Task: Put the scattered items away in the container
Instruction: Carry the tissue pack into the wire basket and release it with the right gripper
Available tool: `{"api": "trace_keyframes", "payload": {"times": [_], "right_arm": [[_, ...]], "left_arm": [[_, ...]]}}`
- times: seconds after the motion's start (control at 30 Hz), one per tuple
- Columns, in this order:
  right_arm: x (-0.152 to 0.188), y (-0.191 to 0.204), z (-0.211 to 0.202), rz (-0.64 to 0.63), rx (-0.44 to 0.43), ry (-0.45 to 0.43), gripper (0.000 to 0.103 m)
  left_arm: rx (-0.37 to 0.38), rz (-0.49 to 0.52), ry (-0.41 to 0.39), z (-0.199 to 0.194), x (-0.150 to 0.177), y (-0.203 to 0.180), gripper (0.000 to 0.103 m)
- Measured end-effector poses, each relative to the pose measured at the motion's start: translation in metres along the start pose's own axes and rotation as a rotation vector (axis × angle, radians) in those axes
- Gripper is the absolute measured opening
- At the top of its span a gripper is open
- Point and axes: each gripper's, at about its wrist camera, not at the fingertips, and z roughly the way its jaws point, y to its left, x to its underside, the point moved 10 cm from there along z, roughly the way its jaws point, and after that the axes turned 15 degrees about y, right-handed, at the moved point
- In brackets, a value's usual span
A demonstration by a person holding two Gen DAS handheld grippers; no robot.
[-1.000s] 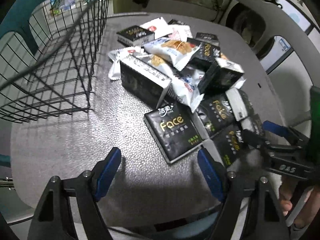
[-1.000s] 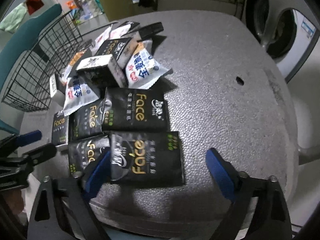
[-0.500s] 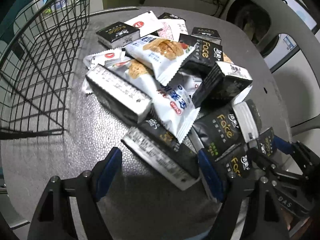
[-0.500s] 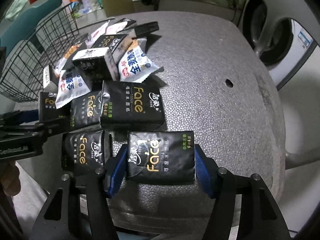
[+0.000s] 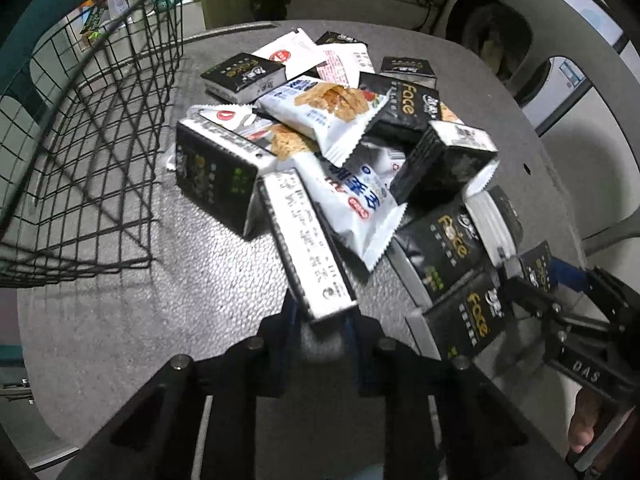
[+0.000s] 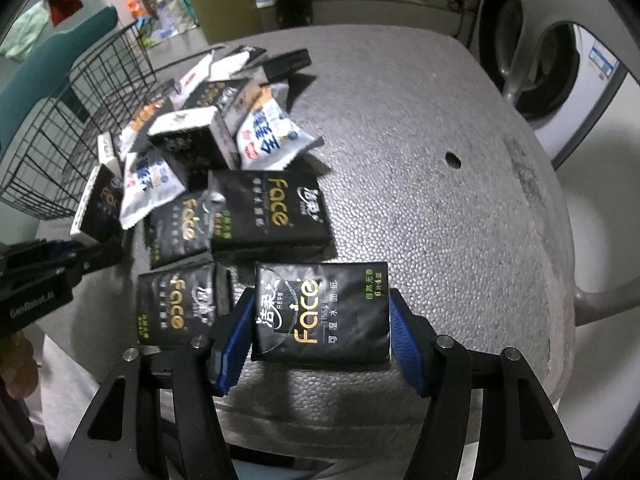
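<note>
The left tool [image 5: 320,320] is closing its jaws on the near end of a black tissue pack [image 5: 304,240] turned on edge, so its white barcode side faces up; the pads press on that end and the pack tilts away toward the pile. The right tool [image 6: 320,336] pinches a flat black "Face" tissue pack [image 6: 322,312] between its blue pads [image 6: 236,340], one on each short side, at the near edge of the grey pebbled counter [image 6: 440,200].

The rest of the scattered items lie in a loose heap on the counter between the two tools: more black tissue packs [image 6: 268,212], some flat and some on edge, and white snack sachets [image 5: 328,116] lying over them. A small black box [image 5: 444,164] sits tilted on top of the heap.

The black wire basket [image 5: 92,140] stands on the counter to the left of the pile, near it but apart from it. A bit of the person's hand [image 5: 584,424] shows behind the right tool.
</note>
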Motion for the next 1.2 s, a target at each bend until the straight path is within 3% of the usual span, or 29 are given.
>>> {"api": "trace_keyframes", "payload": {"times": [0.23,0.4,0.47,0.6,0.73,0.87,0.97,1.07,1.2], "right_arm": [[-0.001,0.015,-0.025,-0.023,-0.005,-0.046,0.062],[-0.002,0.015,-0.028,-0.015,-0.008,-0.055,0.062],[-0.007,0.021,-0.041,-0.024,-0.014,-0.08,0.062],[-0.032,0.052,-0.078,-0.084,-0.044,-0.155,0.063],[-0.065,0.106,-0.107,-0.193,-0.07,-0.226,0.063],[-0.101,0.182,-0.111,-0.308,-0.162,-0.255,0.063],[-0.12,0.234,-0.102,-0.388,-0.231,-0.256,0.063],[-0.132,0.266,-0.077,-0.401,-0.285,-0.187,0.063],[-0.139,0.279,-0.059,-0.381,-0.299,-0.162,0.064]], "left_arm": [[0.017,0.052,-0.062,-0.036,0.004,-0.02,0.02],[0.018,0.036,-0.064,-0.05,0.003,-0.002,0.02],[0.019,0.045,-0.098,-0.076,0.019,-0.015,0.02],[0.023,0.053,-0.21,-0.131,0.011,-0.011,0.02],[0.003,-0.019,-0.286,-0.176,-0.004,0.036,0.02],[-0.046,-0.168,-0.256,-0.173,-0.013,0.113,0.02],[-0.039,-0.282,-0.203,-0.153,-0.011,0.16,0.02],[0.03,-0.323,-0.188,-0.15,-0.008,0.169,0.02],[-0.001,-0.339,-0.178,-0.148,-0.004,0.171,0.026]]}}
